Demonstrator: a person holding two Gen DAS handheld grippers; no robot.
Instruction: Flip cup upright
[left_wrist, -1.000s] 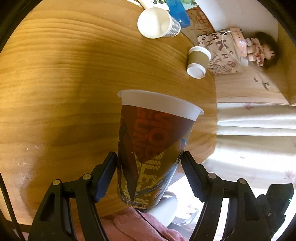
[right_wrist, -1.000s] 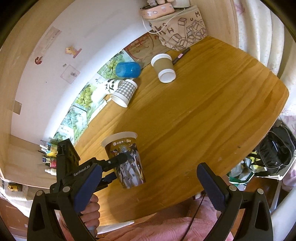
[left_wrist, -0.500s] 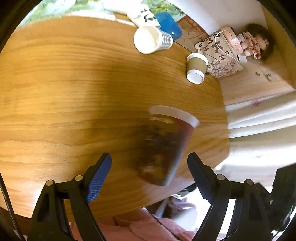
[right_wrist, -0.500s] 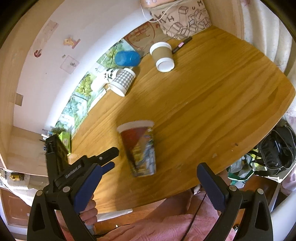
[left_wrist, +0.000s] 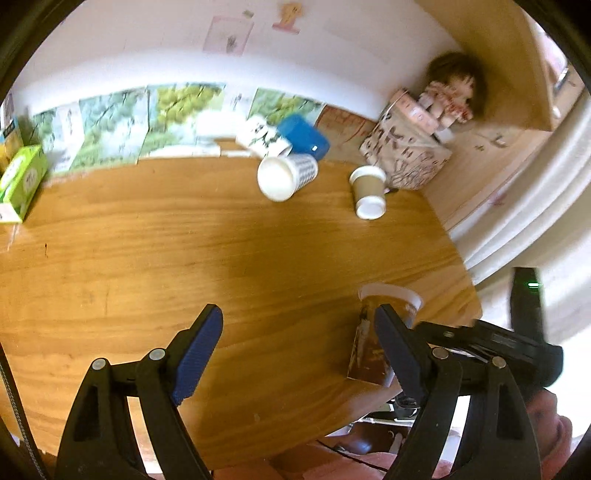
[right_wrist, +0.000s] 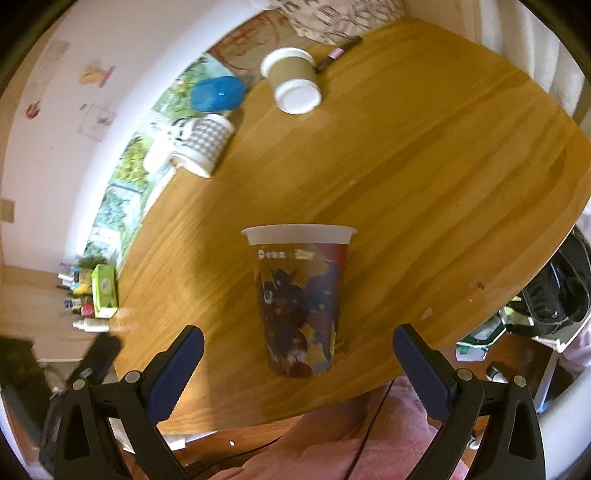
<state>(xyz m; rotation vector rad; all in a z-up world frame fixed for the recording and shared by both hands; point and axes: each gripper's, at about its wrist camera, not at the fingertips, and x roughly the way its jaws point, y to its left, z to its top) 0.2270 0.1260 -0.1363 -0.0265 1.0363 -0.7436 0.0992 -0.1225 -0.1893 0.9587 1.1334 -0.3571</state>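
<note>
A printed paper cup (right_wrist: 301, 299) with a white rim stands upright near the front edge of the wooden table (right_wrist: 443, 166). My right gripper (right_wrist: 297, 363) is open and empty, its fingers spread wide on either side just in front of the cup. In the left wrist view the cup (left_wrist: 373, 332) is partly hidden behind the right finger. My left gripper (left_wrist: 301, 354) is open and empty, to the left of the cup.
A checked cup (right_wrist: 203, 147) and a brown paper cup (right_wrist: 293, 81) lie on their sides at the back. A blue container (right_wrist: 218, 92), a patterned bag (left_wrist: 404, 157), a doll (left_wrist: 452, 98) and a green box (left_wrist: 22, 181) line the back edge.
My left gripper let go of the cup, opened and swung away to the left. The cup now stands free on the table, and the right gripper has moved in behind it.
</note>
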